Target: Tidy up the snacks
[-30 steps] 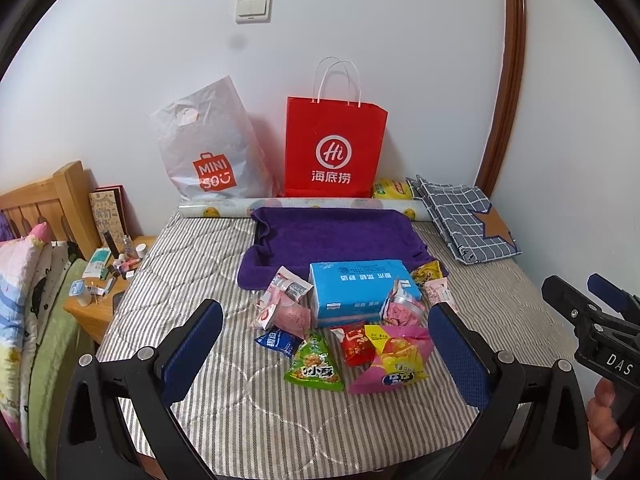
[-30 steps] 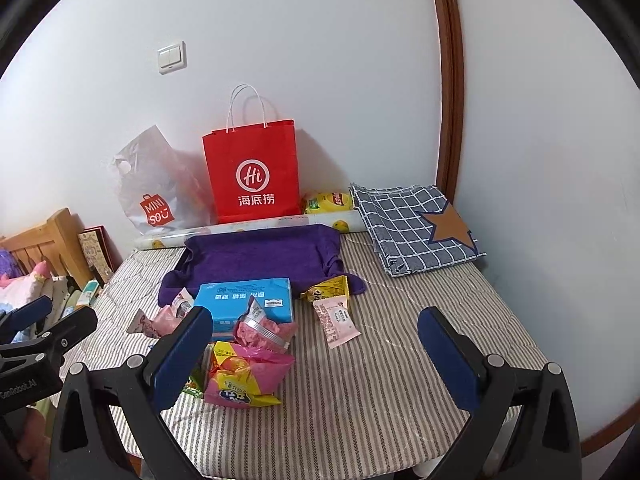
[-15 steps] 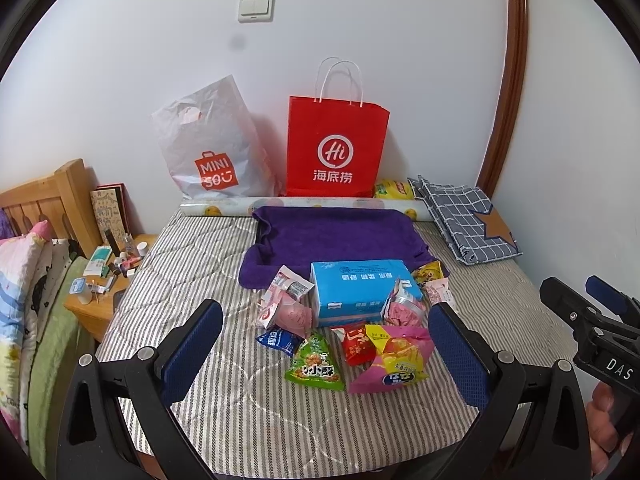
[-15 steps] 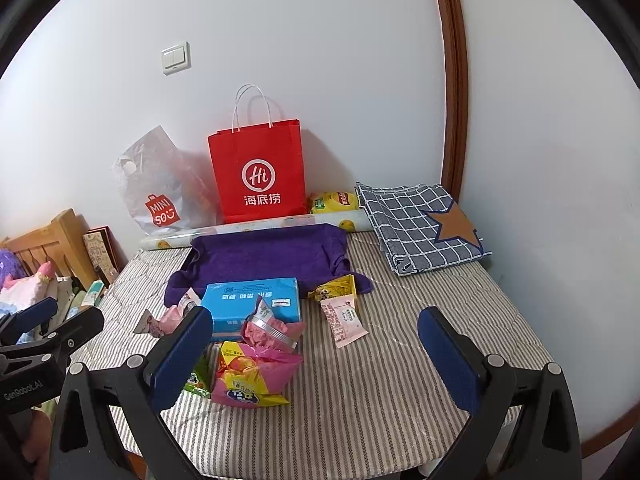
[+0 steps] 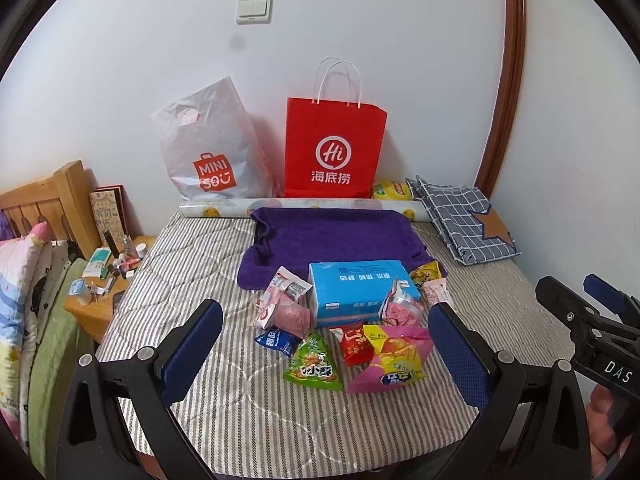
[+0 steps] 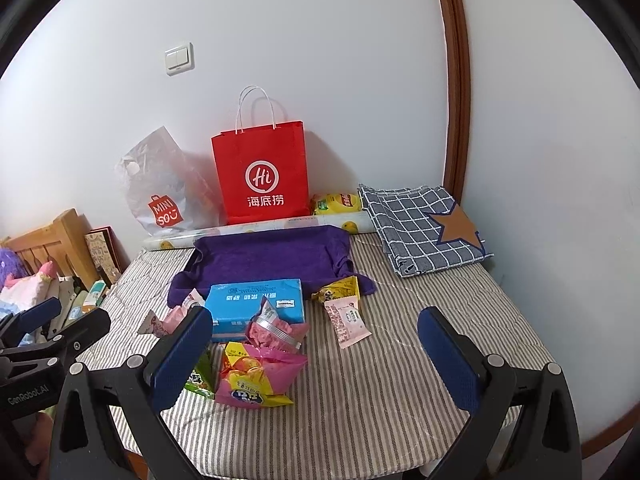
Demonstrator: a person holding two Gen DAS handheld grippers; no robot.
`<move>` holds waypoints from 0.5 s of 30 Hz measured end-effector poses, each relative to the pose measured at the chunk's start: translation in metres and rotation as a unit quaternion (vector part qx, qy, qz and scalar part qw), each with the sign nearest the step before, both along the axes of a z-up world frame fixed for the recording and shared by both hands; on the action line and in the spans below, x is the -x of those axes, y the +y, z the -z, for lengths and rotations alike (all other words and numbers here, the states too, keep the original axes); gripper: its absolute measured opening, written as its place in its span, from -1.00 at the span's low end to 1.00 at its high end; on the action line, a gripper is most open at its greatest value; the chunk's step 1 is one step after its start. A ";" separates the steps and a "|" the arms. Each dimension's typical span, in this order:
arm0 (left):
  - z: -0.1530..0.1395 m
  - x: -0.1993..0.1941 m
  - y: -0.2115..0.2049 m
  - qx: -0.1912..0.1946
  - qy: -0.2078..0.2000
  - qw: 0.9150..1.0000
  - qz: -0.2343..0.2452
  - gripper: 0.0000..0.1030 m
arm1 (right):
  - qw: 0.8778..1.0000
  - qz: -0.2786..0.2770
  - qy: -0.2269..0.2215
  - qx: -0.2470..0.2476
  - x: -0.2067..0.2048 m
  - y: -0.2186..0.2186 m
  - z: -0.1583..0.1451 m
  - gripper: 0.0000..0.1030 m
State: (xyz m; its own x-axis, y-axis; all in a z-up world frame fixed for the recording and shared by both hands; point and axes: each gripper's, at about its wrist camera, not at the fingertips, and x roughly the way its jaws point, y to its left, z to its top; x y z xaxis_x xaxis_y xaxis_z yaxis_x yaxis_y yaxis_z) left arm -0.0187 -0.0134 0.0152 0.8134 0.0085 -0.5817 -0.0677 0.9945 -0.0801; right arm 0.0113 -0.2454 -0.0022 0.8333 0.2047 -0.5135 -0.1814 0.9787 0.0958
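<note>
Several snack packets lie in a loose heap on the striped mattress point(image 5: 208, 396) around a blue box point(image 5: 358, 286): a green triangular packet point(image 5: 314, 364), a pink-and-yellow bag point(image 5: 394, 358) point(image 6: 256, 376), a red packet point(image 5: 354, 346), a small blue one point(image 5: 278, 340) and pale pink ones point(image 5: 282, 300) point(image 6: 346, 320). A purple towel-covered tray point(image 5: 336, 236) point(image 6: 268, 258) sits behind the box. My left gripper point(image 5: 326, 350) is open, hovering in front of the heap. My right gripper point(image 6: 314, 358) is open too, to the right of the heap, holding nothing.
A red paper bag point(image 5: 334, 148) point(image 6: 262, 174) and a white plastic bag point(image 5: 208, 146) lean on the back wall behind a paper roll point(image 5: 216, 212). A checked cushion point(image 5: 464, 216) point(image 6: 424, 228) lies at back right. A cluttered nightstand point(image 5: 106, 280) and wooden headboard point(image 5: 52, 208) stand left.
Both grippers have drifted slightly forward and upward toward the snacks, staying open. Nothing on the mattress has moved.
</note>
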 end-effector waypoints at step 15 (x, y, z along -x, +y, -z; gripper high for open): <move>0.002 0.000 0.001 0.003 0.000 1.000 0.004 0.98 | 1.000 -0.003 -0.003 -0.003 -0.001 0.003 0.000 1.00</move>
